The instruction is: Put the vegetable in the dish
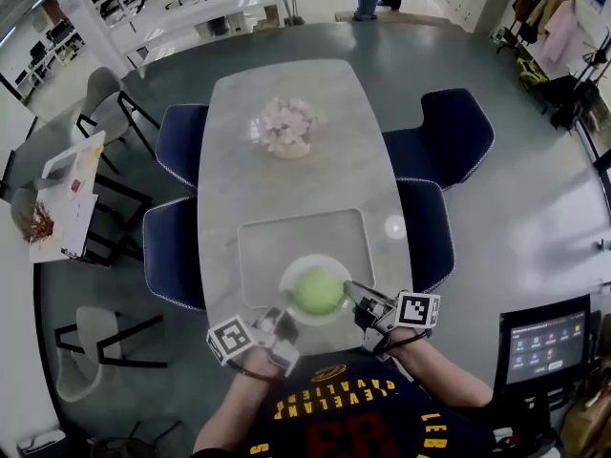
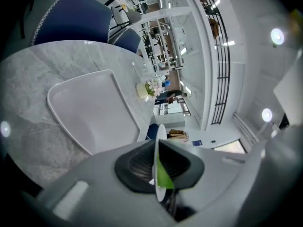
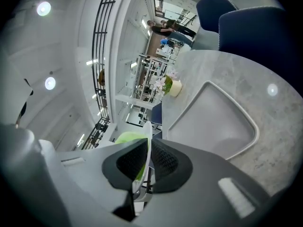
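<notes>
Veg (image 1: 318,291), round and pale green, sits in the white dish (image 1: 287,277), so the task's main step looks done. The dish is at the tray's (image 1: 258,246) near edge, partly over its rim; can't tell whether it rests there or is lifted.

Left gripper (image 1: 280,321) is clamped on the dish's left rim. In the left gripper view the rim runs edge-on between the pads, w/ green showing beside it. Right gripper (image 1: 359,301) pinches the opposite rim the same way, pads closed on the thin white edge.

So it's a two-handed hold on the loaded dish. My read: what's left is placing it or letting go. Next move needs the dish kept level, both sides moved together so the veg doesn't roll out, then both grips eased off evenly.

Beyond the tray, further up the table (image 1: 286,84), stands a pot of pink flowers (image 1: 286,127), well apart from the dish.
</notes>
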### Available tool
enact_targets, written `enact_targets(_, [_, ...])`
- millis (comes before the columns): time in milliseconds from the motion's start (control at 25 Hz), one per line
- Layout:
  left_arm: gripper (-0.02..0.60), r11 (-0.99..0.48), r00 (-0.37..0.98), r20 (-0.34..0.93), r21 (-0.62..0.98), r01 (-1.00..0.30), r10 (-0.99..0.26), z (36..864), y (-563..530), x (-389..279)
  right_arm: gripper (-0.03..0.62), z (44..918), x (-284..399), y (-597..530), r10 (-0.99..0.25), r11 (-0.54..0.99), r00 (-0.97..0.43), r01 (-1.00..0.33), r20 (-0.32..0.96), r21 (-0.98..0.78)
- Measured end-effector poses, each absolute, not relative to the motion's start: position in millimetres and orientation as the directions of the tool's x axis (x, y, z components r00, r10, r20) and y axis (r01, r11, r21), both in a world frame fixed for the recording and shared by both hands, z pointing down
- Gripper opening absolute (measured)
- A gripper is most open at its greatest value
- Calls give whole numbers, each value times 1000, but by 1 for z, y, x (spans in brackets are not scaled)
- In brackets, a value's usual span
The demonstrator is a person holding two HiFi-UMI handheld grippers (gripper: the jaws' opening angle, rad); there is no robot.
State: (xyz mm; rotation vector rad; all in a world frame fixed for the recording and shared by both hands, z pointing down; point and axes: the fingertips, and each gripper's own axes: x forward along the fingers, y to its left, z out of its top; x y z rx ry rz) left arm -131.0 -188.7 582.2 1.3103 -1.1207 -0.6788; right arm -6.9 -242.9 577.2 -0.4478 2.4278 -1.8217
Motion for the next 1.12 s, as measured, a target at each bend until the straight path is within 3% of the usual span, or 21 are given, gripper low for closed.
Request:
enact_targets(320, [18, 176, 385, 233, 968, -177, -893, 592, -217, -159, 26, 582, -37, -266, -307, 244, -945, -196, 117, -950])
enact_targets(840, [20, 217, 445, 284, 956, -197, -849, 656, -260, -191, 26, 655, -58, -301, -341, 114, -894, -346, 291, -931])
enact_targets(1120, [23, 242, 469, 305, 951, -192, -829, 676, -265, -200, 25, 668, -70, -308, -351, 141, -901, -322, 257, -936])
